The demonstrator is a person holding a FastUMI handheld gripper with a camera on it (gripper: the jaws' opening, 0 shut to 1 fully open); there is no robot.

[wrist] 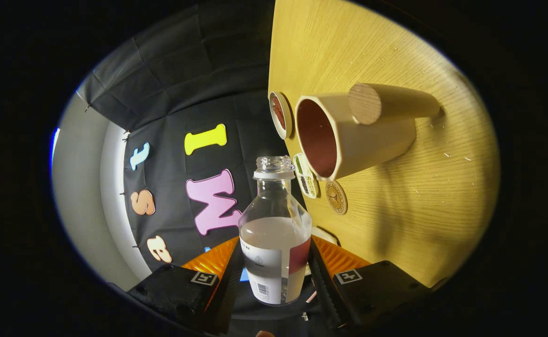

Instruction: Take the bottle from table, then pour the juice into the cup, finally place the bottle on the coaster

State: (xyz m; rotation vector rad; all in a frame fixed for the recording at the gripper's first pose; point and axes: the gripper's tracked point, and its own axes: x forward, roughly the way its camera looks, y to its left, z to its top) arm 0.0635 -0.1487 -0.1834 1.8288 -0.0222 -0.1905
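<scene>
My gripper [276, 269] is shut on a clear bottle [274, 234], one finger on each side of its labelled lower body. The bottle has no cap, and whitish liquid fills about half of it. The view is rolled, so the wooden table [419, 196] runs up the right side. On it, beyond the fingers, stands a cream cup [348, 135] with a reddish-brown inside and a round wooden handle. The bottle's mouth [274, 164] sits close beside the cup's rim, a little short of it. A round wooden coaster [336, 197] lies flat by the cup's base, just past the bottle's shoulder.
A small round dish with a red inside [280, 114] lies beyond the cup near the table's edge. A small tile with several coloured patches [305, 175] lies between the cup and the wooden coaster. The booth's black cloth wall stands behind the bottle.
</scene>
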